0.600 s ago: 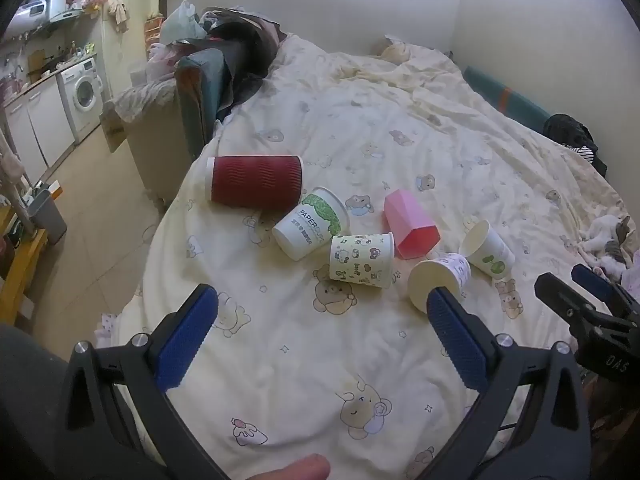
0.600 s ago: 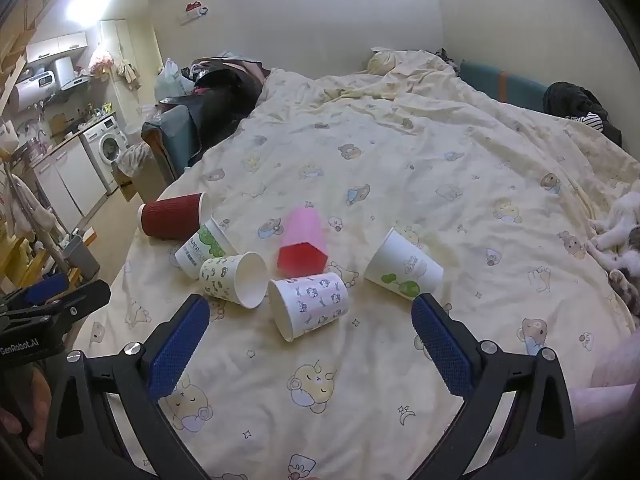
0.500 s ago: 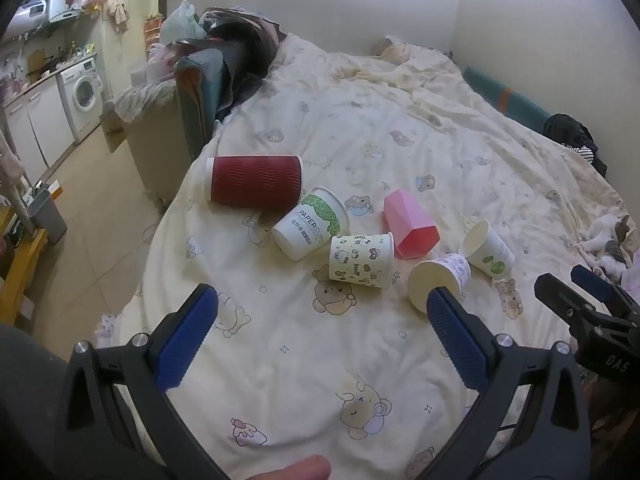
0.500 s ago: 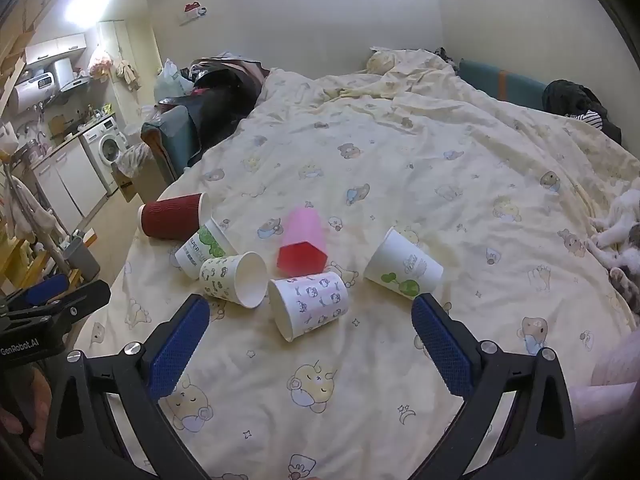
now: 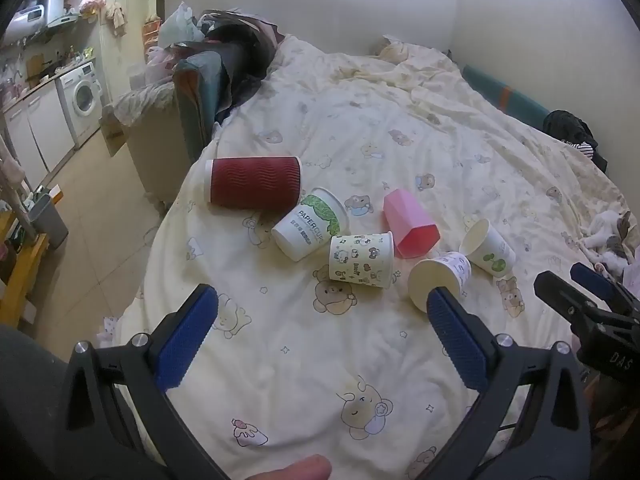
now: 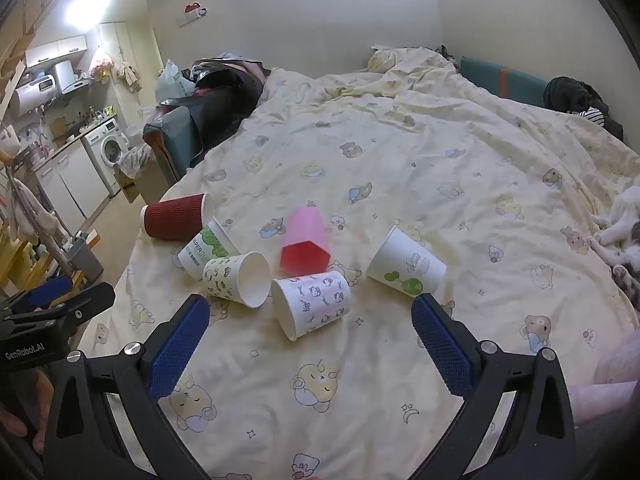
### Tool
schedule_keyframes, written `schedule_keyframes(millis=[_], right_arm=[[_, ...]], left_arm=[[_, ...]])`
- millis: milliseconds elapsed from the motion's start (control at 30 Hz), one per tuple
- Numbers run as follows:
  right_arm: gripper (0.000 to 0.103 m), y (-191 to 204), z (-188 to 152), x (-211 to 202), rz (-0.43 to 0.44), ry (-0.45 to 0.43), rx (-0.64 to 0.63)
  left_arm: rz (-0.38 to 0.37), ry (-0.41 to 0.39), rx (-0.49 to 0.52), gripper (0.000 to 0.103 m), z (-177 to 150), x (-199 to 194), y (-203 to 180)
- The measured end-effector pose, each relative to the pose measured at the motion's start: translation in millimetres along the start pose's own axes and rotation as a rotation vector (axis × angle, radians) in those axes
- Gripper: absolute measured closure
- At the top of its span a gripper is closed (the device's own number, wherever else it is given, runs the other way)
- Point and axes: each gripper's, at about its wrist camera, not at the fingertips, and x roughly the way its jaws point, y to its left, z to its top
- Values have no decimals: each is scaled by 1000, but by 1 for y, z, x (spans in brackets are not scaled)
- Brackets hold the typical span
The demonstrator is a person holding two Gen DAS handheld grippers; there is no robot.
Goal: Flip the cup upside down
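Several cups lie on their sides on the bear-print bedspread (image 5: 360, 360): a dark red ribbed cup (image 5: 252, 182), a white "PAPERCUP" cup with green print (image 5: 310, 229), a cartoon-print cup (image 5: 361, 260), a pink plastic cup (image 5: 410, 224), a white cup with small prints (image 5: 438, 278) and a white cup with green leaves (image 5: 488, 248). They show in the right wrist view too, the small-print cup (image 6: 312, 304) nearest. My left gripper (image 5: 320, 332) is open and empty, short of the cups. My right gripper (image 6: 310, 340) is open and empty, just before the small-print cup.
The bed's left edge drops to a tiled floor (image 5: 92, 240). A teal chair piled with clothes (image 5: 208, 84) stands beside the bed. A cat (image 6: 616, 236) lies at the right edge. A wall (image 5: 540, 20) lies beyond the bed.
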Motion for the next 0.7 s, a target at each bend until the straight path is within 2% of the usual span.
schedule_keyframes(millis=[700], right_arm=[[0,-2,-4,2,8,8,16]], left_arm=[[0,1,2,0,0,-1,2]])
